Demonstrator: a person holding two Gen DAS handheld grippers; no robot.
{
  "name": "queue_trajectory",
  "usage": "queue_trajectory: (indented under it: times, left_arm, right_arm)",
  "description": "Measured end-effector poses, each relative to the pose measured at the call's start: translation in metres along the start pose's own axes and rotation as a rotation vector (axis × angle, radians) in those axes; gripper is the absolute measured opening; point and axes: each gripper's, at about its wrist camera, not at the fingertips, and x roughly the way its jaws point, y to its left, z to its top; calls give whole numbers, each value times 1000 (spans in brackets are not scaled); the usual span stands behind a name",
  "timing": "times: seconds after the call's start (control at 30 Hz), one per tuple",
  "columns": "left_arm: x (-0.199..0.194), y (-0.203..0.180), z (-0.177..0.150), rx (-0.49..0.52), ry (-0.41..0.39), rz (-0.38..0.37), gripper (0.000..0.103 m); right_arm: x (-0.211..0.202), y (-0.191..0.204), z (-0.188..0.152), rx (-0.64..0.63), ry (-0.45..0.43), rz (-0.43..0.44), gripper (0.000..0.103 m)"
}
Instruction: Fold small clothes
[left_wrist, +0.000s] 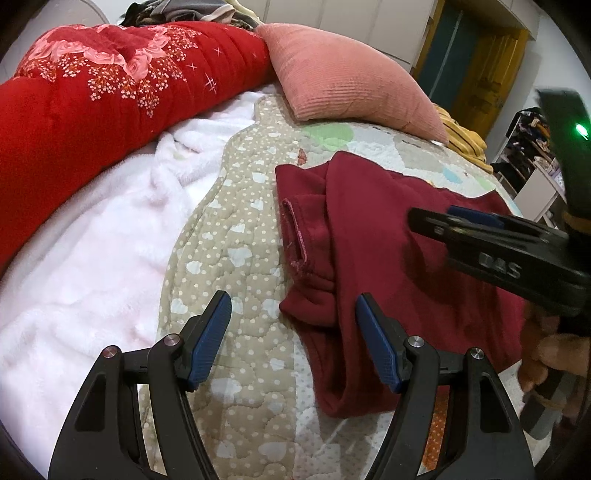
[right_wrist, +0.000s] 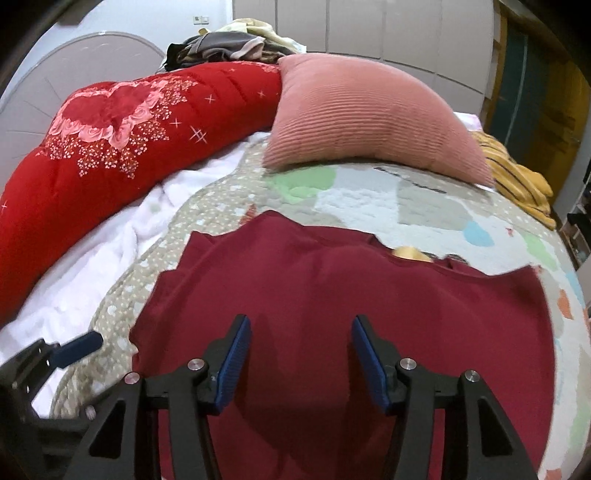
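Observation:
A dark red garment lies on the patterned quilt, its left sleeve folded in over the body. It also shows in the right wrist view, spread flat. My left gripper is open and empty, just above the garment's near left edge. My right gripper is open and empty, hovering over the middle of the garment. The right gripper also shows in the left wrist view at the right, over the garment. The left gripper's blue fingertip shows at the lower left of the right wrist view.
A pink ribbed cushion and a red floral duvet lie behind the garment. A white fleece blanket is to the left. A yellow striped cloth lies at the far right. A pile of clothes sits behind.

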Motion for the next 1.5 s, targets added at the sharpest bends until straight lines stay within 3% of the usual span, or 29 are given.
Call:
queue_trajectory:
  times: [0.3,0.53,0.67,0.83,0.9,1.03,1.1,1.13,1.17,1.33,1.5]
  left_arm:
    - [9,3,0,-21,28,-19,70]
    - [4,-1,-1,-26,10,-51,70]
    - [3,-8,-2,-9,-8,-57,70]
    - [8,-17,-3,16,-17,-61,70]
    - [12,-21,-4,30,-8,-55,70]
    - [20,-24,-5,47,-3,-37,70]
    - [21,-25,-6,54,-6,-32,71]
    - [22,-25,-6,54,-6,-33,71]
    - [23,-24,-6,52,-4,-35,72]
    - [28,-22,-6,30,7,-48,74]
    - [28,-24,-6,43,1,-37,75]
  right_arm:
    - [47,11,12,2,44,10,53]
    - [3,-23,-15,101,26,91,53]
    - [-29,-63,-39,89,-15,-32,53]
    - [-50,-147,-41,235,-72,-209,57]
    - [-46,-177,-37,288,-80,-271,66]
    - [-22,-206,-24,288,-33,-313,67]
    - [-10,-215,-20,281,-5,-311,49]
    - [-3,-218,-19,265,22,-335,21]
    - [1,-220,-19,253,33,-357,14]
    - [18,-239,-21,312,25,-368,13]
    - [17,-231,-21,272,27,-404,13]
